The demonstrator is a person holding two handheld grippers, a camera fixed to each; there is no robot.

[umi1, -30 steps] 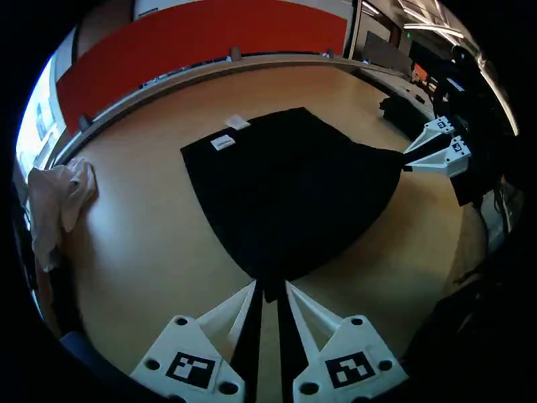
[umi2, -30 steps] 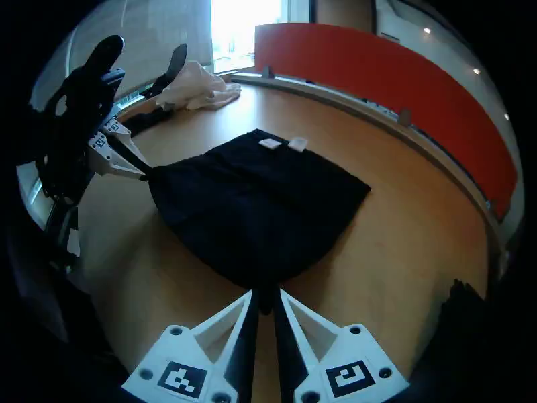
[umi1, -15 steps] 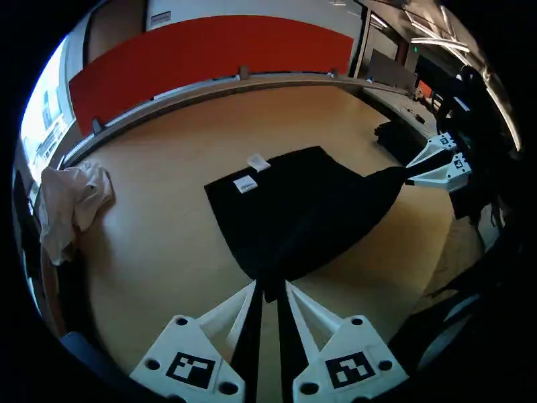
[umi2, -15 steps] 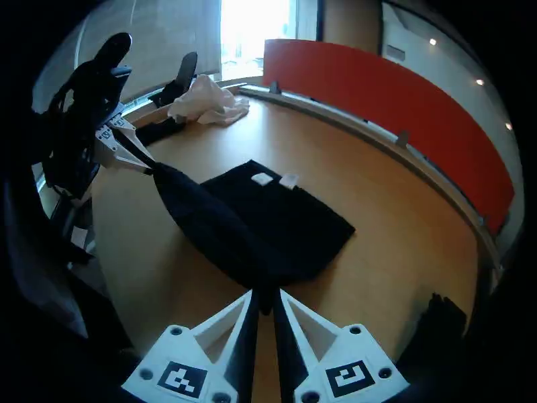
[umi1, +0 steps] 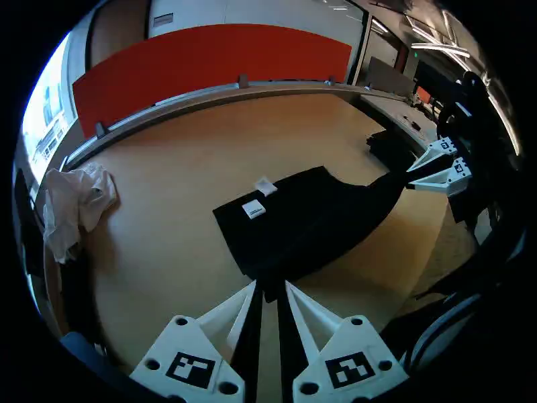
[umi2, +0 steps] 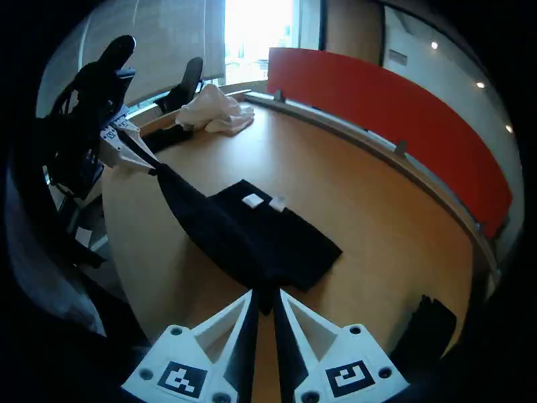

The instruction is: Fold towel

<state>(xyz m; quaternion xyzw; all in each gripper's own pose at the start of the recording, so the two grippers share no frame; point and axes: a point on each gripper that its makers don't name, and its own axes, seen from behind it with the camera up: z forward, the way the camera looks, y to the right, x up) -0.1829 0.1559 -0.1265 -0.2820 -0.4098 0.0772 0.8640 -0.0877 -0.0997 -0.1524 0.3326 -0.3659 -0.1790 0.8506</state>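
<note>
In the left gripper view, a pale crumpled cloth (umi1: pixel 77 201) lies at the far left edge of the wooden table (umi1: pixel 174 174). Past it the black towel (umi1: pixel 302 221) spreads across the middle with two white tags (umi1: pixel 254 209) facing up on its far left corner. The red partition (umi1: pixel 201 60) runs along the back of the table. At the bottom the left gripper (umi1: pixel 268 285) has its fingers closed tight on one near corner of the towel. Further right the cloth rises off the wood in a taut dark band towards the right gripper (umi1: pixel 408 176), which pinches the other near corner. Behind that sits a dark folded pile (umi1: pixel 393 144) on the table's right side. The right gripper view looks across the same table (umi2: pixel 376 221) from the other end. Here the left gripper (umi2: pixel 156 169) hangs at the left, held up by a person whose hand is lost in shadow, and the towel (umi2: pixel 268 242) slopes down from it. Beyond stand an office chair (umi2: pixel 190 74) and a bright window (umi2: pixel 258 33), with the pale cloth (umi2: pixel 215 111) in front of them. The tags (umi2: pixel 252 200) sit on the flat part of the towel, which rests on the wood. The right gripper (umi2: pixel 266 295) at the bottom is clamped shut on its corner. The partition (umi2: pixel 389 101) sweeps away to the right, and the dark pile (umi2: pixel 426 329) lies low on the right.
</note>
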